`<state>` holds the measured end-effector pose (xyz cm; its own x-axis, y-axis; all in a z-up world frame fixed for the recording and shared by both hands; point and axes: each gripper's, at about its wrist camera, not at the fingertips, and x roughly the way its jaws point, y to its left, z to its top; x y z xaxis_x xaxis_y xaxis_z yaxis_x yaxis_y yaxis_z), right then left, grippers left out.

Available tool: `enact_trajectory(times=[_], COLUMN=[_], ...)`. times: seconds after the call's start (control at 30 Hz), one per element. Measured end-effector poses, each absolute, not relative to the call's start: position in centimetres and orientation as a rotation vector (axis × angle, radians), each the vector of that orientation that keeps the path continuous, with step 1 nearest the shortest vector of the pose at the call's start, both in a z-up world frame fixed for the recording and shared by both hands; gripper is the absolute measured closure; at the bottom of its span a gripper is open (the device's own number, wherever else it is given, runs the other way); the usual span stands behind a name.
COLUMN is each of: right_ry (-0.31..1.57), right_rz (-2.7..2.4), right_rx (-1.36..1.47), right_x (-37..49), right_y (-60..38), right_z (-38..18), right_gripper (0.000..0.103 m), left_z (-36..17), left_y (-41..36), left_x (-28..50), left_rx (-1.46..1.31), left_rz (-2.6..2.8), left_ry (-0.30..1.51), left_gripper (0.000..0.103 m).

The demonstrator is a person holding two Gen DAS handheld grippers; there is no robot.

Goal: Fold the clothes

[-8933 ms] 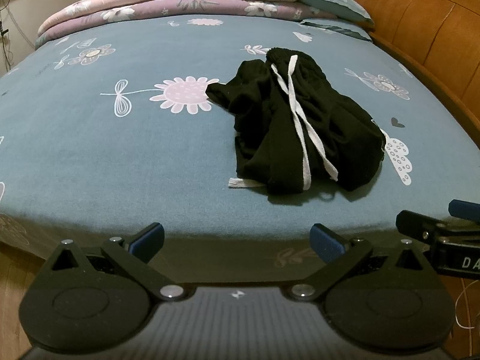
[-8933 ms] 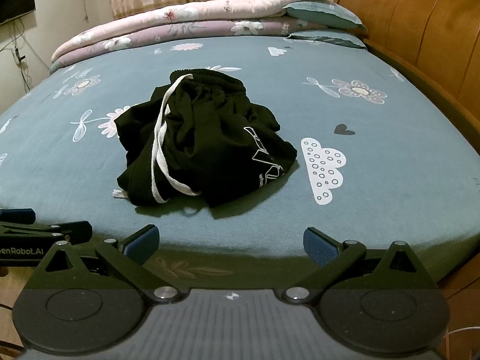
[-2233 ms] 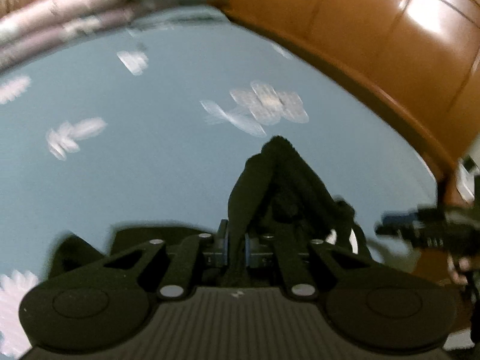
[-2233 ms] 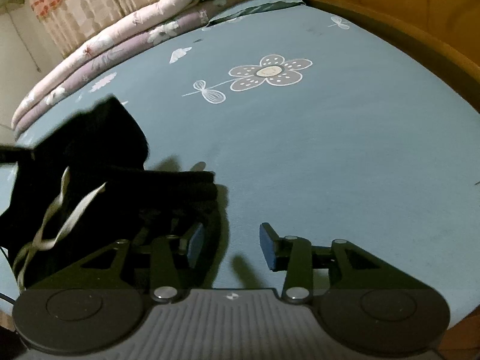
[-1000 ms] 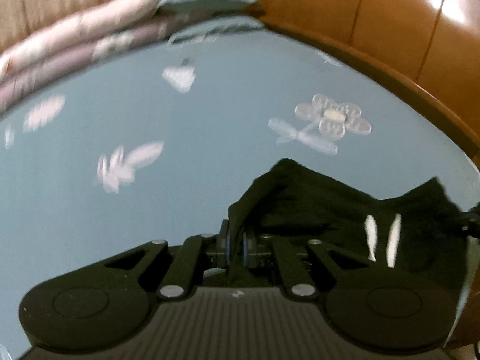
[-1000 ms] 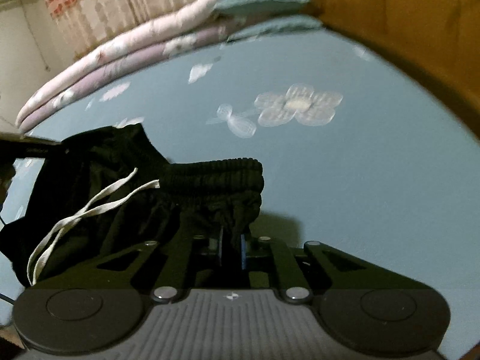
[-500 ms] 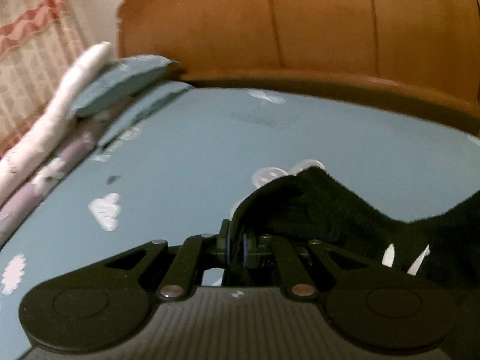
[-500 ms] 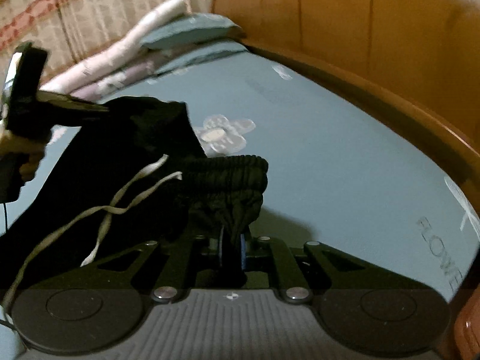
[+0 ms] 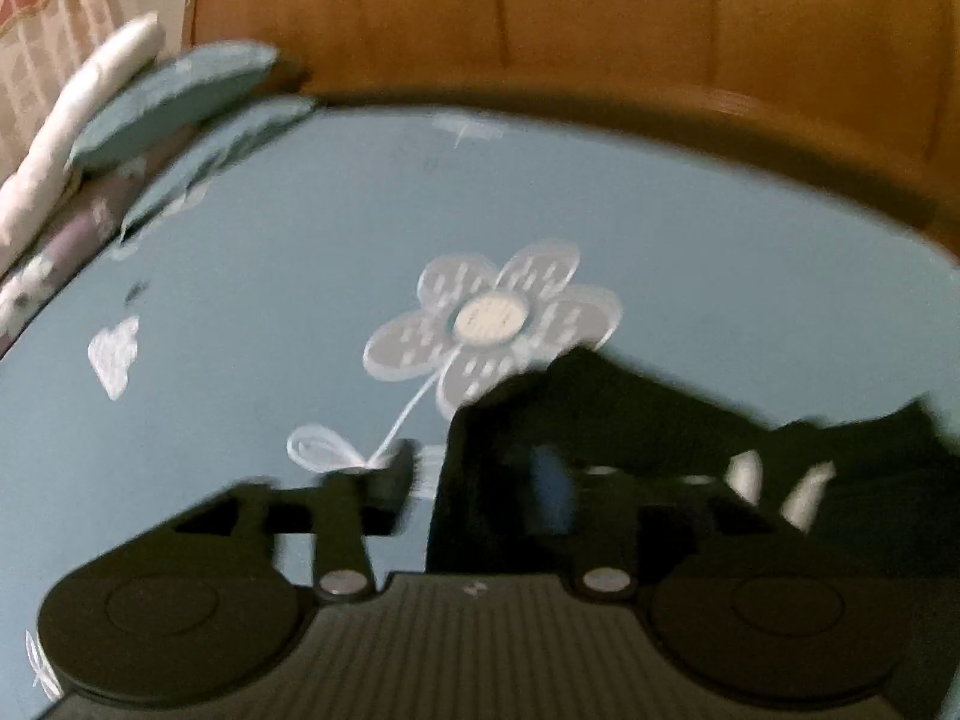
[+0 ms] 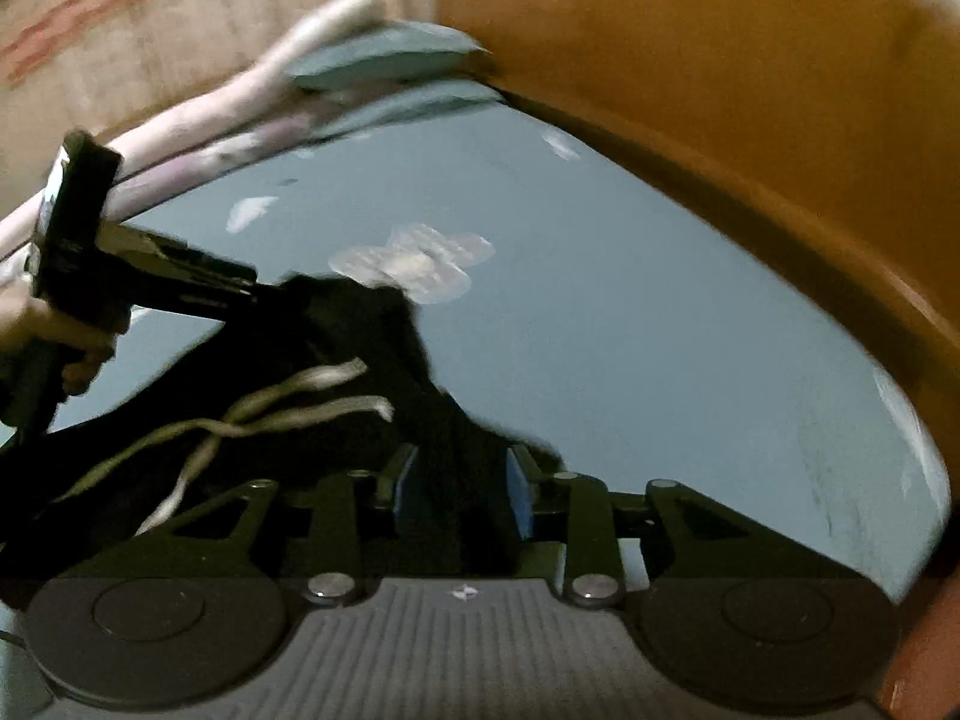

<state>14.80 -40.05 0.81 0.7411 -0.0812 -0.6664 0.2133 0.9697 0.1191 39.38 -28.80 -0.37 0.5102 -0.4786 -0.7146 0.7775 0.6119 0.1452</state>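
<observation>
The black shorts (image 9: 606,402) with a white drawstring (image 10: 300,408) hang low over the blue flowered bed sheet (image 9: 270,276). My left gripper (image 9: 471,474) is open, and a black fold of cloth lies loose between its jaws, against the blue right pad (image 9: 546,474). My right gripper (image 10: 461,486) is open too, with black fabric (image 10: 456,456) loose between its blue pads. In the right wrist view a hand (image 10: 54,330) holds the left tool at the far left, its tip at the shorts' other corner. Both views are blurred by motion.
A wooden headboard (image 9: 600,30) curves round the far and right sides of the bed. Blue pillows (image 9: 174,96) and folded pink quilts (image 10: 240,114) lie at the far left. Bare sheet (image 10: 660,330) stretches to the right of the shorts.
Both grippers, shut on the shorts' waistband half a second ago, now have their jaws apart. The shorts have sunk toward the sheet.
</observation>
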Motion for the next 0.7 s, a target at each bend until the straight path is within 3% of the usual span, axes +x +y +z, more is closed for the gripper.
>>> enact_trajectory(times=[0.23, 0.67, 0.7], right_ry=[0.818, 0.893, 0.891], right_rz=[0.056, 0.264, 0.266], right_rx=[0.085, 0.129, 0.145], right_x=[24.5, 27.2, 27.2], right_y=[-40.0, -41.6, -41.7], right_z=[-2.6, -5.0, -4.9], right_gripper=[0.060, 0.054, 0.059], left_z=[2.1, 0.7, 0.6], left_y=[-23.5, -14.2, -14.1], left_x=[35.3, 31.0, 30.7], left_rx=[0.390, 0.236, 0.225], left_rz=[-0.796, -0.648, -0.643], left_ry=[0.715, 0.873, 0.882], left_gripper=[0.039, 0.036, 0.036])
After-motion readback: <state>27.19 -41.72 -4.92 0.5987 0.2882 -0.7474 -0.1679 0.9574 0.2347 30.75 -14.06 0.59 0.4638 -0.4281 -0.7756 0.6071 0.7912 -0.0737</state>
